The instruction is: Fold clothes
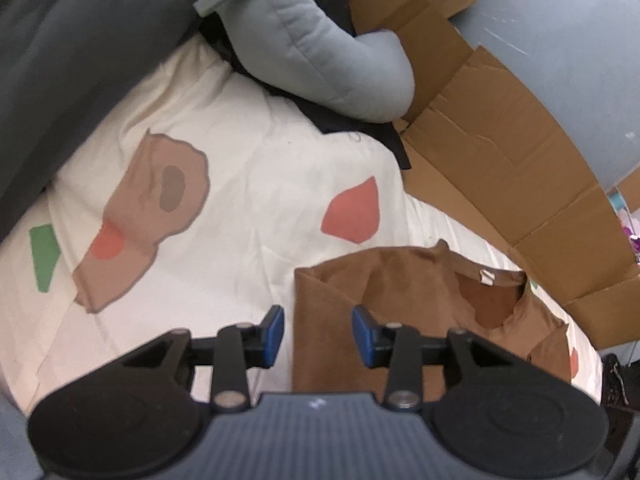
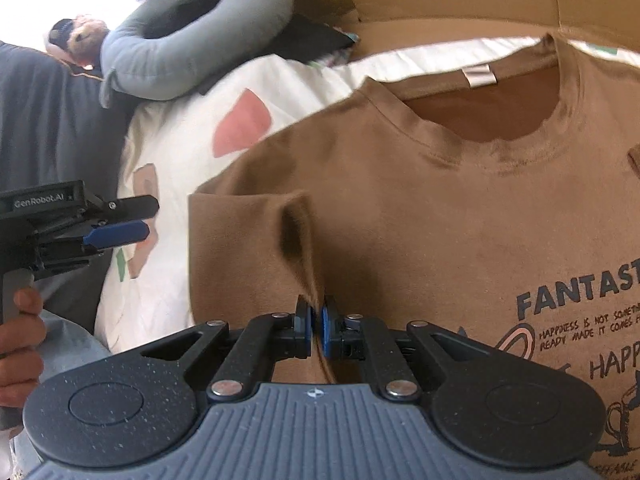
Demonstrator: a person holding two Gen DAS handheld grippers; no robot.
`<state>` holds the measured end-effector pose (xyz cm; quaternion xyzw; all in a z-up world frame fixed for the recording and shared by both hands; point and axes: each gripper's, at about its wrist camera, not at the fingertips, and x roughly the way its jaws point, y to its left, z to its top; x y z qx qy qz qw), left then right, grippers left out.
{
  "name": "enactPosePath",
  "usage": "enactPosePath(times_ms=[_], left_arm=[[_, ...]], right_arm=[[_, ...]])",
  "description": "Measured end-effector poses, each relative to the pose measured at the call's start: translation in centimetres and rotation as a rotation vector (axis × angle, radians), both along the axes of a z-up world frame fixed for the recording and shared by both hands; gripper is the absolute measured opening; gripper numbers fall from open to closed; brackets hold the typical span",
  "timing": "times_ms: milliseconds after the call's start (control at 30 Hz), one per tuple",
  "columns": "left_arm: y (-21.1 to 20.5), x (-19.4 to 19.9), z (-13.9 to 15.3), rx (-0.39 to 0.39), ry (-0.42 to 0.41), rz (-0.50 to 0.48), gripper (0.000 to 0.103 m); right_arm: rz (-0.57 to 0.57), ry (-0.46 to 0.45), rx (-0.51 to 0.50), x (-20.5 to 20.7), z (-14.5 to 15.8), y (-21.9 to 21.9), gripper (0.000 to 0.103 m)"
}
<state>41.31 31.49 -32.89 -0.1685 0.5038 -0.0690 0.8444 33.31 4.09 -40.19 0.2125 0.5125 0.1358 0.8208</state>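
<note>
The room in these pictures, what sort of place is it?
Probably a bedroom at home. A brown T-shirt lies on a white quilt with coloured patches, a long grey pillow lies at its far end, and flattened cardboard lies beside it.

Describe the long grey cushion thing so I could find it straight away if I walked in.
Start at the cream bedspread with its coloured patches, and follow it to the far end by the cardboard. There lies the grey bolster pillow, a plump curved tube resting on dark fabric. Unlike the flat brown T-shirt nearby, it is padded, rounded and pale grey-blue.
</note>
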Motion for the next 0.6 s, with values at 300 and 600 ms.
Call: enactPosePath(times_ms=[300,600], left_arm=[[-0.2,2.0,-0.6,0.031,0.000,0.013,0.048],[-0.5,5.0,-1.8,0.041,0.047,0.000,0.048]], right_arm=[[-0.042,0.057,0.059,1.5,-2.6,-1.9,0.038],[-0.028,0.088,0.092,4.3,-3.4,-1.8,0.038]])
